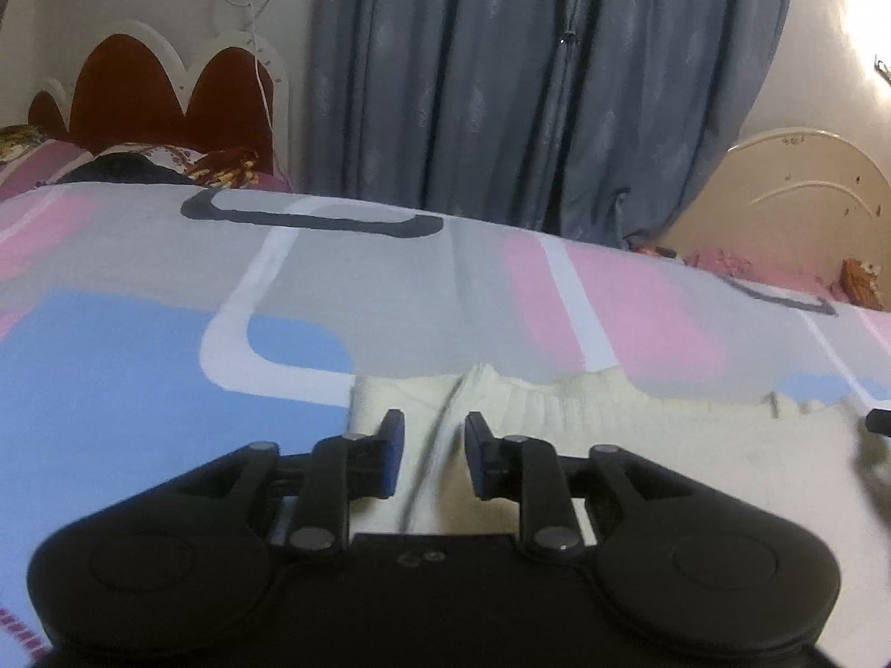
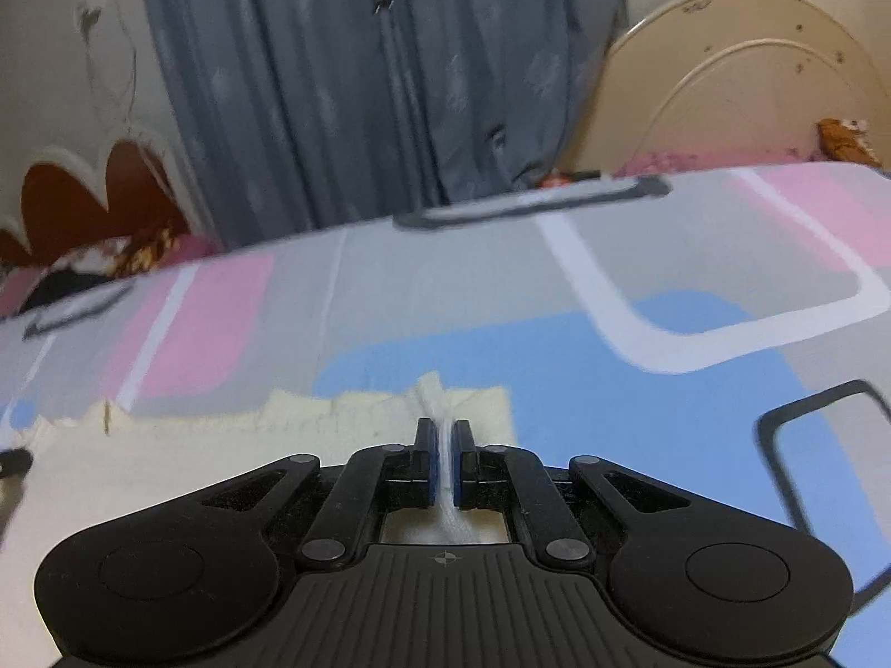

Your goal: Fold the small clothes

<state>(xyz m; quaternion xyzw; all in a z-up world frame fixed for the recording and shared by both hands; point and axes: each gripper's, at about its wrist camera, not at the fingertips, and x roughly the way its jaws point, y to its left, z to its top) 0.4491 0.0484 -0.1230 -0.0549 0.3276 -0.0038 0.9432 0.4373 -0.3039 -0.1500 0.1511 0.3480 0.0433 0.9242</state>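
Note:
A small cream garment (image 1: pixel 612 445) lies flat on a bedsheet (image 1: pixel 139 367) patterned in blue, pink and grey. My left gripper (image 1: pixel 431 423) hovers over the garment's left end with its jaws apart. A raised ridge of the cloth runs between the blue pads (image 1: pixel 394 445), and neither pad presses on it. In the right wrist view the same garment (image 2: pixel 223 456) stretches off to the left. My right gripper (image 2: pixel 444 428) is shut on a thin pinched fold near the garment's right end. The tip of the right gripper (image 1: pixel 880 420) shows at the edge of the left wrist view.
The patterned bedsheet (image 2: pixel 584 345) extends well beyond the garment on all sides. Behind it hang grey-blue curtains (image 1: pixel 529 83). A red and white headboard (image 1: pixel 145 89) with pillows stands at the back left, and a cream headboard (image 1: pixel 796 189) at the back right.

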